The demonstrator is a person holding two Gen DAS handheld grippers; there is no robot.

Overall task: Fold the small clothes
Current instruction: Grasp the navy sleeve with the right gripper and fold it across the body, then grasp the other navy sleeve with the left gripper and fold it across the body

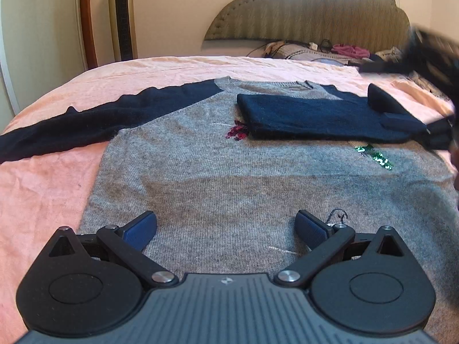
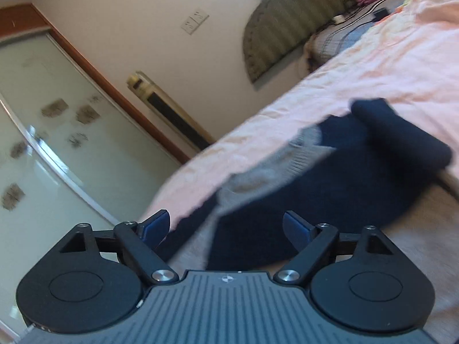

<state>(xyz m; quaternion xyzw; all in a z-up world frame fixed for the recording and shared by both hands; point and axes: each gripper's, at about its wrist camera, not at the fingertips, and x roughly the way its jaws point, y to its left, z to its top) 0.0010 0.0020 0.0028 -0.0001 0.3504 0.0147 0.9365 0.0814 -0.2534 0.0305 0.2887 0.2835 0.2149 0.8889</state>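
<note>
A grey sweater (image 1: 229, 172) with navy sleeves lies flat, front up, on the pink bed sheet (image 1: 43, 200). Its left sleeve (image 1: 86, 126) stretches out toward the left edge. The other sleeve (image 1: 315, 114) is folded across the chest, with a raised fold (image 1: 381, 100) at the shoulder. My left gripper (image 1: 226, 223) is open just above the hem, with nothing between its pads. The right wrist view is tilted and blurred. My right gripper (image 2: 226, 226) is open there, over the folded navy sleeve (image 2: 330, 189), and holds nothing.
A padded headboard (image 1: 309, 8) stands at the far end, with loose clothes and cables (image 1: 330, 50) heaped below it. A tall gold tower unit (image 1: 122, 14) and a glass sliding door (image 2: 43, 129) stand beside the bed. A blurred black shape (image 1: 430, 54) crosses the right edge.
</note>
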